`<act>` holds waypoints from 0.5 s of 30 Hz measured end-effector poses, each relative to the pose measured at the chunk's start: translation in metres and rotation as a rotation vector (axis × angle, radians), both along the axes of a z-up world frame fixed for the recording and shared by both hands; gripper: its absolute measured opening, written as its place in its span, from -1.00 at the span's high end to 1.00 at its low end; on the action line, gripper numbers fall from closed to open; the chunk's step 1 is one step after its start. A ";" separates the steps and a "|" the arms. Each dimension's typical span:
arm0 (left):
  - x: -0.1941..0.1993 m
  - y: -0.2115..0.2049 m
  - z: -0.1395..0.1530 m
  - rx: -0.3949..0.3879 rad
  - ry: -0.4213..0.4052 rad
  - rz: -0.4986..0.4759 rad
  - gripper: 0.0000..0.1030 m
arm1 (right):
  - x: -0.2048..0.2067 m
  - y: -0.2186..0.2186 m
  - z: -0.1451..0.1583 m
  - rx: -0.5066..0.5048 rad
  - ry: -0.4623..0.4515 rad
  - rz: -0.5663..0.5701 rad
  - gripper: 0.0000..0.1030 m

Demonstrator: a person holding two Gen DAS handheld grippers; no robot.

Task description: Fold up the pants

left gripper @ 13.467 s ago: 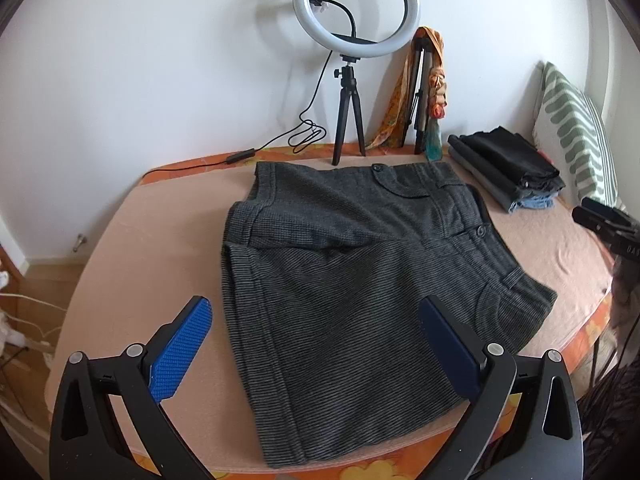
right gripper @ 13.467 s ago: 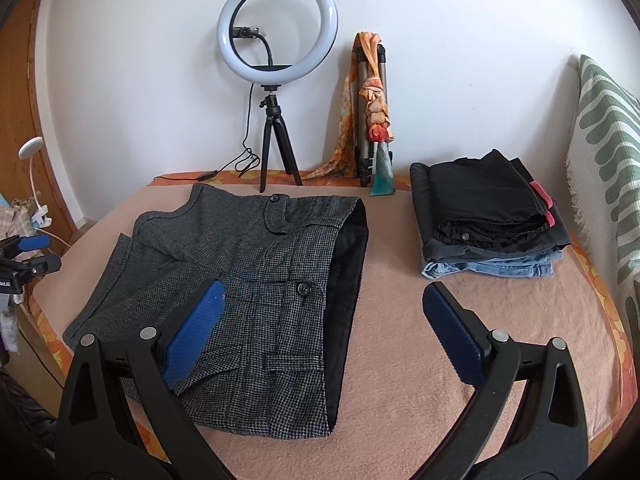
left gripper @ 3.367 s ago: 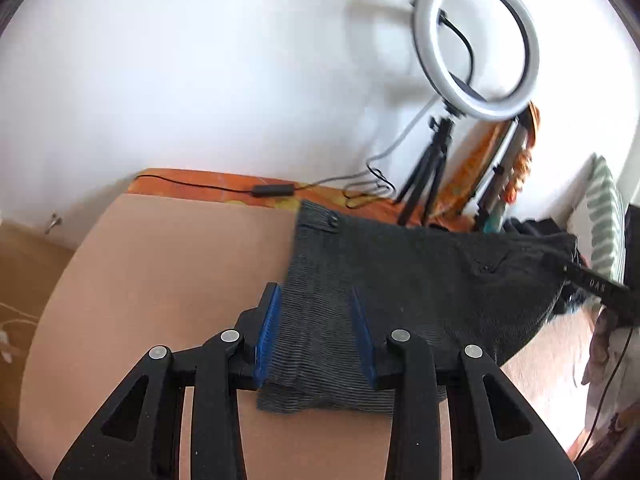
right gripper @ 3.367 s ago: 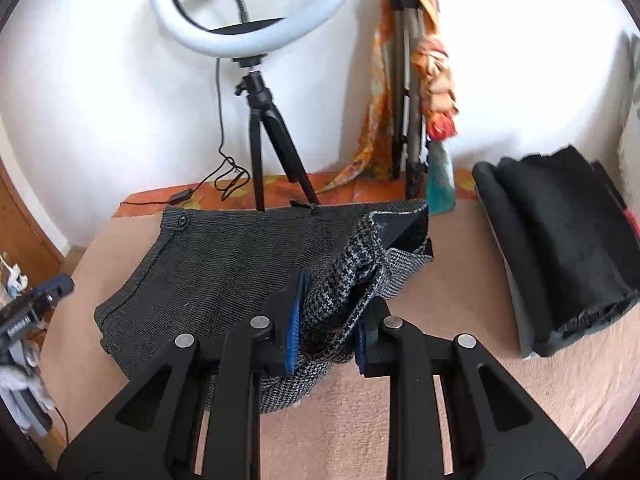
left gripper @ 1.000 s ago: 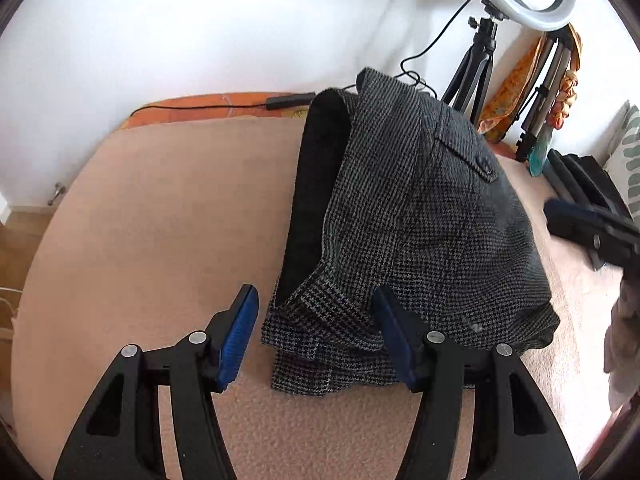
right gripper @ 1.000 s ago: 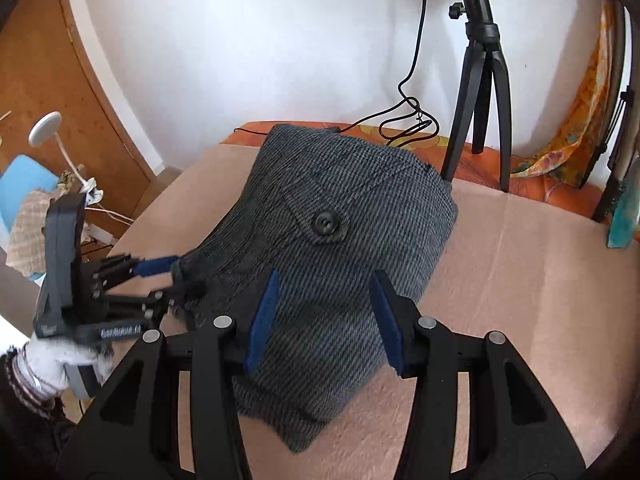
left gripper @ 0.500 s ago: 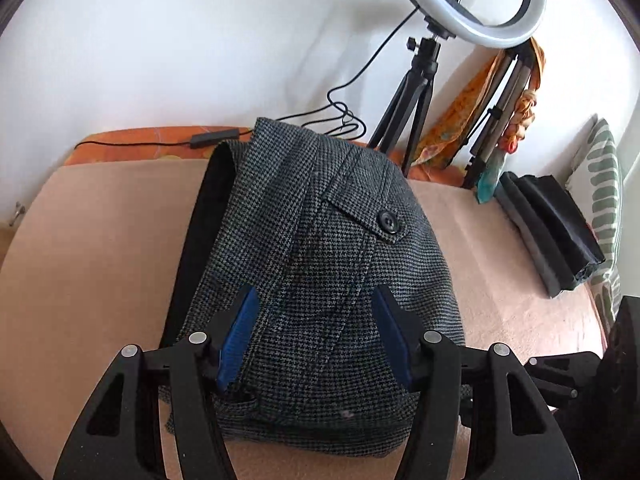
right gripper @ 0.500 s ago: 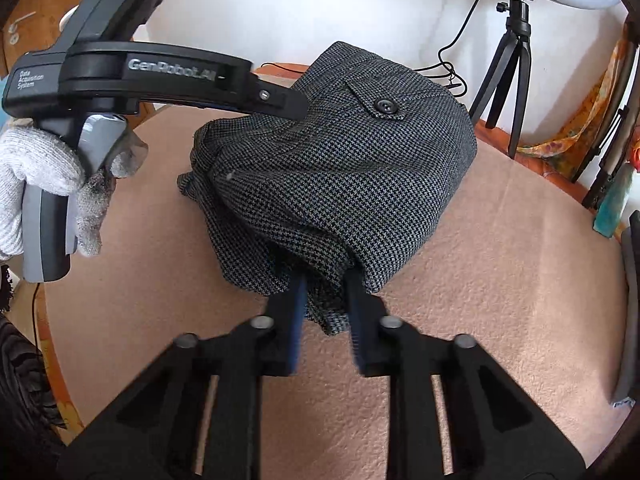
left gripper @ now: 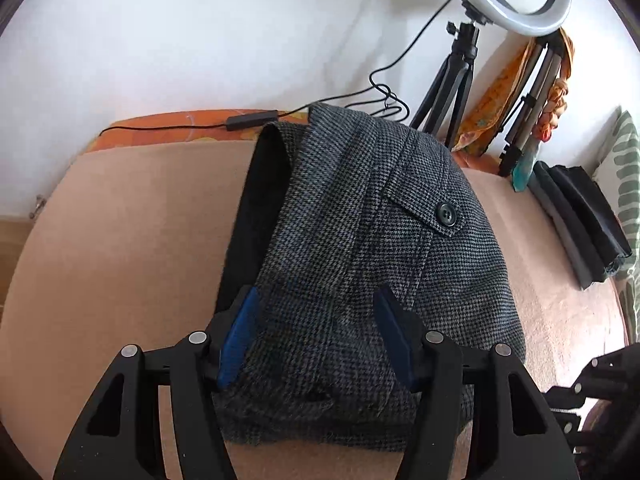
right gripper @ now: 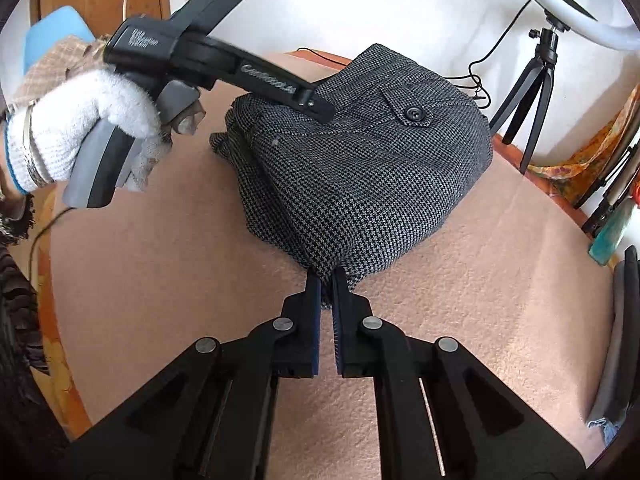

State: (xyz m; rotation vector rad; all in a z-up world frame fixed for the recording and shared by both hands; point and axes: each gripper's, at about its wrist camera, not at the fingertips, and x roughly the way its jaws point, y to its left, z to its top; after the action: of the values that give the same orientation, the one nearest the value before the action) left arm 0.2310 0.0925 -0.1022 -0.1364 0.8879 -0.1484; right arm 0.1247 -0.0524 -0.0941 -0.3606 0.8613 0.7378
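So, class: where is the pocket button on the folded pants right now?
The button sits on the pants' upper right, beyond the left gripper, near the tripod.

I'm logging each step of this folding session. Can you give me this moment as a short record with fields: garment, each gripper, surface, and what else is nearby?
garment: grey houndstooth pants, folded into a compact bundle, button pocket flap on top
right gripper: shut on the bundle's near edge
left gripper: open, jaws spread over the bundle's other end
surface: peach blanket over the bed
nearby: ring light on tripod by the wall; stack of folded clothes at the far right
fold state: bundle looks complete
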 end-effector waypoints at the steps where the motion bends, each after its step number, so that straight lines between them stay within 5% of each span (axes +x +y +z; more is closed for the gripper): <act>1: -0.006 0.010 0.004 -0.018 -0.006 0.014 -0.15 | 0.002 -0.007 0.006 0.040 0.020 0.001 0.87; 3: -0.020 0.033 0.009 -0.097 -0.008 0.041 -0.15 | 0.011 -0.022 0.014 0.110 0.056 -0.015 0.78; 6: -0.036 0.061 0.009 -0.233 0.036 0.087 -0.17 | 0.036 -0.050 0.023 0.239 0.116 -0.112 -0.07; 7: -0.042 0.068 0.008 -0.274 0.052 0.098 -0.17 | 0.044 -0.058 0.024 0.283 0.141 -0.143 -0.18; 10: -0.054 0.080 -0.002 -0.413 0.093 0.118 -0.17 | 0.079 -0.075 0.019 0.383 0.251 -0.221 -0.37; 15: -0.055 0.076 -0.016 -0.529 0.164 0.156 -0.18 | 0.135 -0.086 -0.006 0.527 0.436 -0.339 -0.44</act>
State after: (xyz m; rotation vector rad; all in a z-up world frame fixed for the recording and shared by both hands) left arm 0.1762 0.1682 -0.1186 -0.7174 0.9811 -0.2264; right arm 0.2595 -0.1386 -0.1005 0.4242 1.0602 0.7034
